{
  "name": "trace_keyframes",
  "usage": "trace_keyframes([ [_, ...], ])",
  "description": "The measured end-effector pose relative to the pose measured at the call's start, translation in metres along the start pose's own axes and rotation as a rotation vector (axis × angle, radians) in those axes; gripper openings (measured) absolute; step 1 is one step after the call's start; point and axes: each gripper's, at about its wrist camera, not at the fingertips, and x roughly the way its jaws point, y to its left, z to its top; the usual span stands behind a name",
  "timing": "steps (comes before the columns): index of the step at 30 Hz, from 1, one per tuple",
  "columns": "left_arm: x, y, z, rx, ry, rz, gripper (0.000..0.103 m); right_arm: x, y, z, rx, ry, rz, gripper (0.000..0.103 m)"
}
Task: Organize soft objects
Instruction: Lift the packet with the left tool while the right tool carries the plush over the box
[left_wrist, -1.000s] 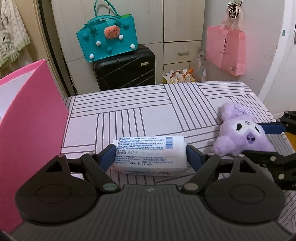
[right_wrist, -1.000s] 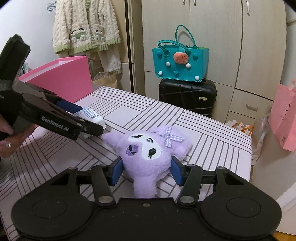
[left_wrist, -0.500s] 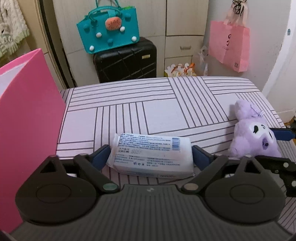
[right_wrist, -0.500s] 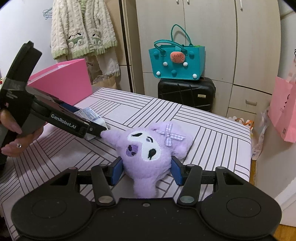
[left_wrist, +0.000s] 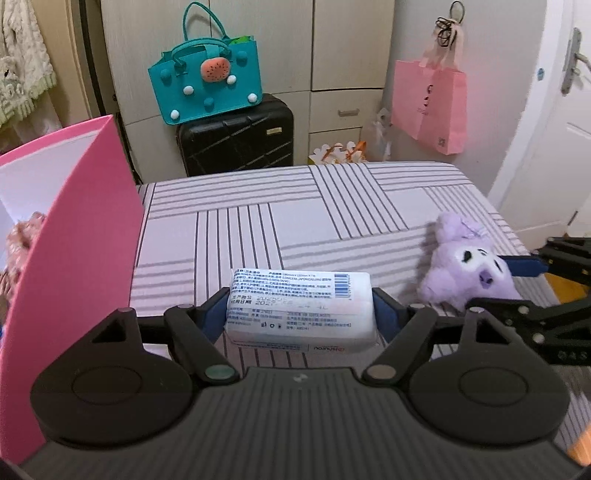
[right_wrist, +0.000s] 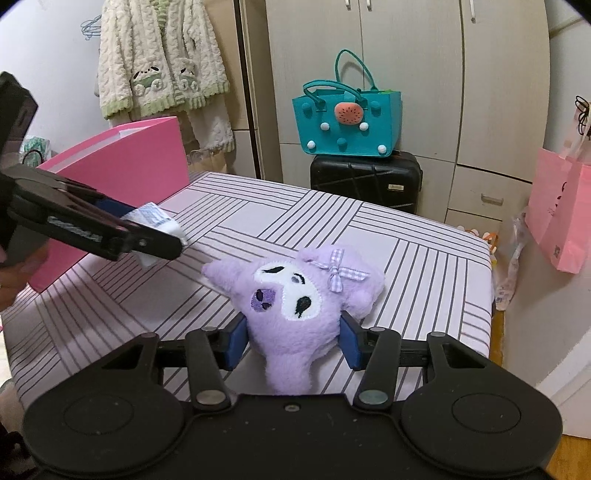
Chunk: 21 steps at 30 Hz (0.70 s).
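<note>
Striped bedding covers the bed (left_wrist: 332, 206), which serves as the working surface in a small room with cupboards behind it; an open pink box (left_wrist: 70, 236) stands at the bed's left edge and makes the handiest landmark. Just right of that box, the left tool (left_wrist: 301, 317) has the white tissue pack (left_wrist: 301, 306) between its blue pads, the jaws closing and already touching both ends of the pack. Farther right of the box, well apart from it, the right tool (right_wrist: 293, 341) is closing on the purple plush toy (right_wrist: 295, 299), its pads pressed into the fur at the toy's lower part. Judging from this, both soft things are being picked up, likely bound for the box. The pack is slick film and wide, so a light squeeze could let it slide or sag out on the lift; the plush is gripped low, so its heavy head may flop and twist free. The two tools are near each other, and a crossing path toward the box could make them collide. Inside the box only a scrap of something pinkish shows; its floor is hidden. The pack's print is too small to read, and whether either thing has left the bed cannot be told.
</note>
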Motion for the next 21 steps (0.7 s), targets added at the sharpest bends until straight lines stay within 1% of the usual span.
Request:
trace_keyframes([
  [7, -0.039, 0.003, -0.015, 0.030, 0.005, -0.044, 0.078, -0.022, 0.016, -0.005, 0.009, 0.023, 0.024, 0.056],
  [14, -0.077, 0.012, -0.027, 0.034, 0.044, -0.136, 0.078, -0.046, 0.039, -0.006, 0.029, 0.069, 0.086, 0.056],
  [21, -0.114, 0.020, -0.036, 0.085, 0.062, -0.168, 0.078, -0.065, 0.063, -0.001, 0.004, 0.136, 0.130, 0.056],
])
